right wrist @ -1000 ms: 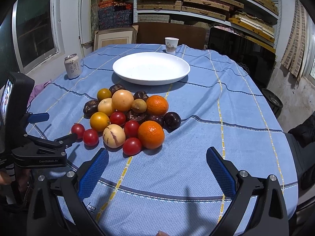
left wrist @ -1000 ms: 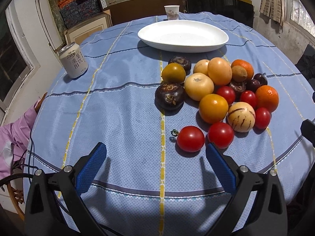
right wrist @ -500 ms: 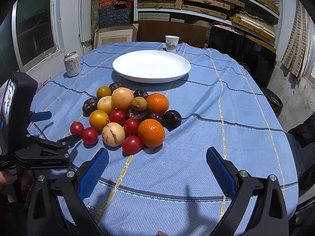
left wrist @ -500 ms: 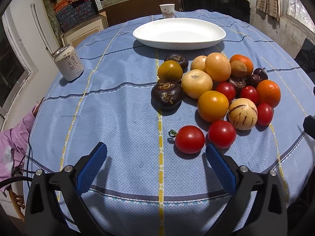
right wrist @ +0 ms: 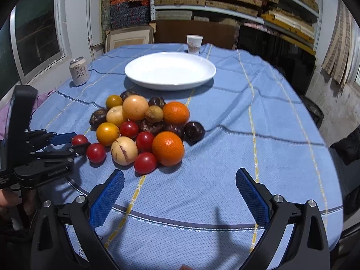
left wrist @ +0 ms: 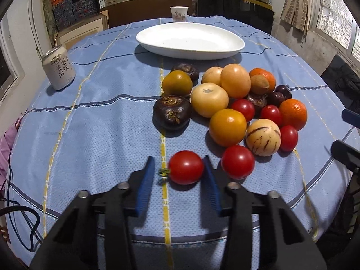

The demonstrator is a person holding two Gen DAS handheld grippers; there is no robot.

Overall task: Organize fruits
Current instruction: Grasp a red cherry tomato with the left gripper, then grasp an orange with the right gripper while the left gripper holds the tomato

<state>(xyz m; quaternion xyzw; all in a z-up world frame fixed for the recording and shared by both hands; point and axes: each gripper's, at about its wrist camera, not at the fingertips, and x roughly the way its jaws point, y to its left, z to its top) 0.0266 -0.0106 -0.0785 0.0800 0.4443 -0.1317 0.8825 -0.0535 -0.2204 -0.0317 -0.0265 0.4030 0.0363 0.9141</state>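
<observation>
Closing on a tomato

My left tool (left wrist: 178, 169), wide open a second ago, is closing around the tomato (left wrist: 186, 167) nearest the plate-bound pile; right tool (right wrist: 180, 193) gapes empty.

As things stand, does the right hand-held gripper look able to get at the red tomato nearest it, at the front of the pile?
Probably yes. The right hand-held gripper is open over bare cloth, and nothing lies between it and that tomato. The big orange touches the tomato, so closing around it would be tight.
</observation>
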